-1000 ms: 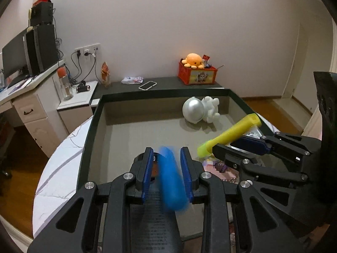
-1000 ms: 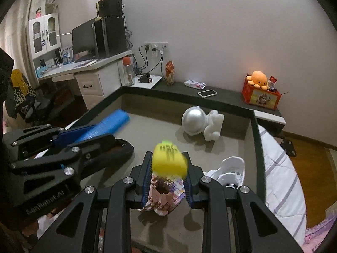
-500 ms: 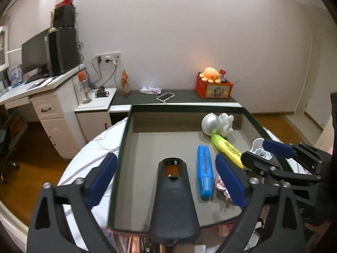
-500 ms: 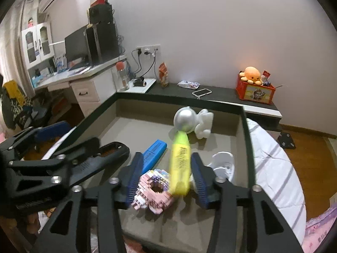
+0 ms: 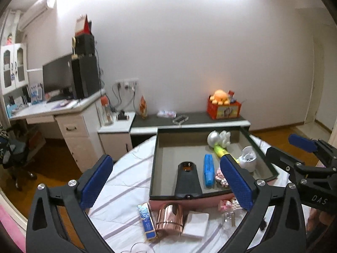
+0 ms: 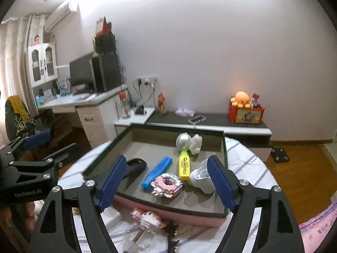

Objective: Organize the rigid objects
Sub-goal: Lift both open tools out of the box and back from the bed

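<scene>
We find the tray (image 6: 225, 147) to be the collection point, and we take it as our reference. Inside it lie the blue highlighter (image 6: 157, 171) and, just beside it toward the right wall, the yellow highlighter (image 6: 184, 164), whose far end touches or nearly touches the silver-headed figurine (image 6: 188, 142) at the back wall. A pink block model (image 6: 167, 185) sits near the front wall, overlapping the near ends of both markers, and a white holder (image 6: 203, 176) lies by the right wall. A black case (image 5: 187, 179) rests against the front wall on the left.

Outside the tray, in front of its front wall, we note items not yet sorted: a copper cup (image 5: 169, 219), a blue tube (image 5: 146, 217), a white pad (image 5: 195, 223) and a small pink block figure (image 6: 147, 216).

The left gripper (image 5: 164, 181) stands with jaws spread wide and opening, nothing between them. The right gripper (image 6: 166, 183) is likewise apart and opening, empty.

Risks, in our judgement: the front of the tray is crowded, so further deposits there could knock the block model or roll the highlighters. The copper cup lies on its side and may roll off the bedding when approached. The two grippers work close together and could collide.
</scene>
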The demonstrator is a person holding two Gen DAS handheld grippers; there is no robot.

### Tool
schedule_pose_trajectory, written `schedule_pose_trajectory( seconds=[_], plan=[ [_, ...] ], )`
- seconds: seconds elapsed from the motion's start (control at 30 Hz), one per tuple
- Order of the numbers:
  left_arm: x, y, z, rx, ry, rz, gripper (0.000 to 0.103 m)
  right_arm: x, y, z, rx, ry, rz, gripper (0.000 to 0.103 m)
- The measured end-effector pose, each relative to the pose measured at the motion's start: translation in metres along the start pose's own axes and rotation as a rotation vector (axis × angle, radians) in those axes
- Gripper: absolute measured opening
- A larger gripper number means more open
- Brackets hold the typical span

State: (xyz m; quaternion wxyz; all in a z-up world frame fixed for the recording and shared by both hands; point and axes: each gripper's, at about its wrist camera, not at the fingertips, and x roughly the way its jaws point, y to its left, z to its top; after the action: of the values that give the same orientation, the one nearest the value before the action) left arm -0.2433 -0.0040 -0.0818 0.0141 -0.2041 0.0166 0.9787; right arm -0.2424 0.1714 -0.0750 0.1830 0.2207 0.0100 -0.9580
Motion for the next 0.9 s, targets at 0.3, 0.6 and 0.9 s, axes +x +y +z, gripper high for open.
schedule_pose_trajectory(
  seconds=[0.3, 0.6, 0.9],
  plan=[
    [-0.074, 0.007, -0.014, 0.048, -0.096, 0.032, 0.103, -0.071, 0.029, -0.013, -0.070, -0.183, -0.008, 0.094],
    [-0.112, 0.014, -0.027, 0.026, -0.108, 0.001, 0.103, -0.111, 0.045, -0.032, -0.115, -0.209, -0.042, 0.103],
    [-0.129, 0.011, -0.035, 0.047, -0.110, -0.015, 0.103, -0.123, 0.047, -0.045, -0.102, -0.171, -0.045, 0.103]
  ],
)
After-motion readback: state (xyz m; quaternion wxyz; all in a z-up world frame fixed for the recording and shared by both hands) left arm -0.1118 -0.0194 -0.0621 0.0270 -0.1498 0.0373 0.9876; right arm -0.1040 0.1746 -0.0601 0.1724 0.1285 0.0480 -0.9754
